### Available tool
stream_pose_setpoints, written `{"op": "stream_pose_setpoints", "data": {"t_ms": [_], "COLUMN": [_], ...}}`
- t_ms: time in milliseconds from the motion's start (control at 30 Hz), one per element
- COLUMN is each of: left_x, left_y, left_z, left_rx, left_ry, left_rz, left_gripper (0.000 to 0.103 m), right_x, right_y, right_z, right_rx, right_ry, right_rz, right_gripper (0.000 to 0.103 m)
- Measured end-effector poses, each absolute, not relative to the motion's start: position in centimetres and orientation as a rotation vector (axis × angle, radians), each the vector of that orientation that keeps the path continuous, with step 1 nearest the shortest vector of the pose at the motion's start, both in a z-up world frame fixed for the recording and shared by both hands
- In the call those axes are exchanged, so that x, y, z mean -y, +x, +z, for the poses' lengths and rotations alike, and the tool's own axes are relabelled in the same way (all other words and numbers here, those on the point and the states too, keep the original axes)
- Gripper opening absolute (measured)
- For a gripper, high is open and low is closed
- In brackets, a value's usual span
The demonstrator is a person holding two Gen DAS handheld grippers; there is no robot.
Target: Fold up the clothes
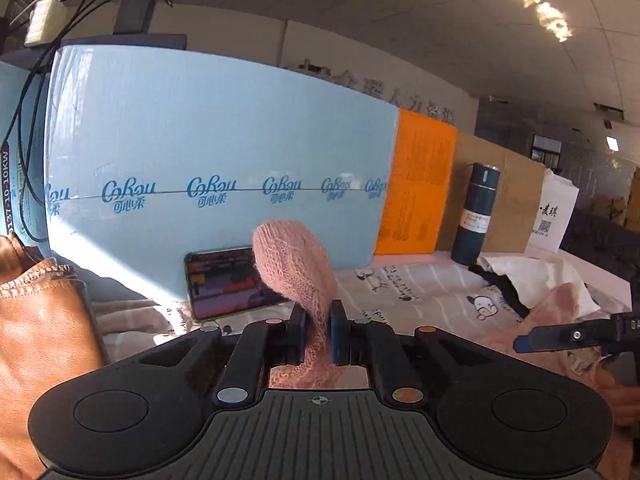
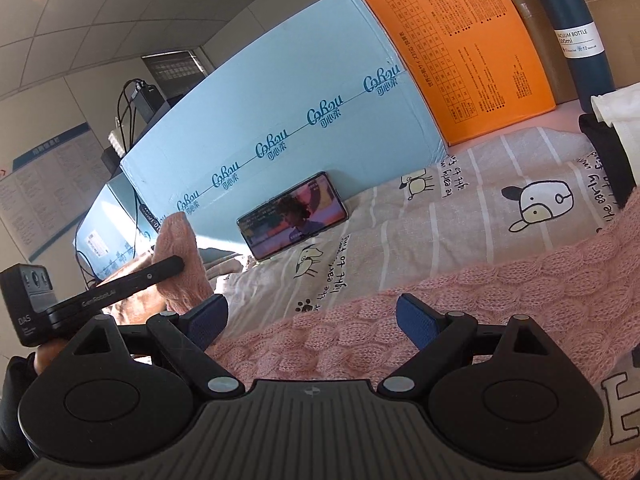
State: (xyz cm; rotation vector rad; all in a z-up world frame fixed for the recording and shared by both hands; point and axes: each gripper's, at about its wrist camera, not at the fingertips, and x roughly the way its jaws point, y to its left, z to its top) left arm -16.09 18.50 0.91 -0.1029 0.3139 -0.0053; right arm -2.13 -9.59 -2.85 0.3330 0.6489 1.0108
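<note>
A pink knitted sweater [image 2: 460, 292] lies on a cartoon-print sheet [image 2: 460, 200]. My left gripper [image 1: 318, 322] is shut on a sleeve end of the pink sweater [image 1: 294, 264], which sticks up above the fingers. In the right wrist view that sleeve [image 2: 180, 256] shows at the left, held up by the left gripper [image 2: 160, 270]. My right gripper [image 2: 310, 320] is open, its blue pads either side of the sweater's edge, just above the knit. It also shows at the right of the left wrist view [image 1: 560, 336].
A phone [image 2: 294, 216] with a lit screen leans on a long light-blue box [image 2: 280, 112]. An orange box [image 2: 460, 48], a dark blue vacuum bottle [image 2: 572, 28] and a white bag [image 1: 554, 216] stand behind. A brown leather bag [image 1: 40, 340] is at the left.
</note>
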Motion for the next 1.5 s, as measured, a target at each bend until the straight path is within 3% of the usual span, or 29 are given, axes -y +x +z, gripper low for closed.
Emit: {"op": "stream_pose_setpoints", "data": {"t_ms": [400, 467, 500, 600, 633, 800, 1100, 1300, 1400, 1467, 1500], "left_x": [-7.1, -6.4, -6.2, -6.8, -7.3, -11.0, -17.0, -17.7, -17.6, -17.7, -17.8], "left_y": [-19.9, -19.9, -20.0, -21.5, -21.8, -22.9, -21.2, -21.7, -21.7, -21.7, -21.7], "left_z": [-2.0, -2.6, -2.8, -1.7, -1.3, 0.0, -4.1, -4.8, -4.7, -4.7, -4.7], "left_rx": [-0.492, -0.526, -0.532, -0.429, -0.4, -0.341, -0.544, -0.554, -0.549, -0.545, -0.542], "left_ry": [0.154, 0.175, 0.182, 0.127, 0.102, 0.032, -0.011, -0.049, -0.047, -0.05, -0.06], "left_rz": [-0.257, -0.281, -0.29, -0.317, -0.292, 0.01, 0.304, 0.309, 0.308, 0.303, 0.299], "left_gripper": [0.015, 0.024, 0.037, 0.088, 0.092, 0.093, 0.094, 0.097, 0.097, 0.097, 0.097], "right_x": [10.3, 10.3, 10.3, 10.2, 10.1, 9.9, 10.7, 10.9, 9.9, 9.2, 9.0], "right_y": [-1.9, -1.9, -1.9, -1.9, -1.9, -2.1, -5.7, -8.2, -9.2, -9.5, -9.4], "right_z": [-2.7, -2.7, -2.7, -2.8, -2.8, -2.7, -1.9, -2.3, -2.9, -3.6, -4.0], "right_rx": [-0.653, -0.655, -0.657, -0.662, -0.664, -0.698, -0.761, -0.796, -0.834, -0.876, -0.9], "right_ry": [0.404, 0.406, 0.404, 0.397, 0.395, 0.369, 0.279, 0.219, 0.146, 0.113, 0.112], "right_rz": [1.014, 1.012, 1.012, 1.016, 1.017, 1.063, 1.186, 1.189, 1.201, 1.193, 1.179], "right_gripper": [0.091, 0.091, 0.091, 0.091, 0.091, 0.091, 0.091, 0.086, 0.069, 0.051, 0.05]}}
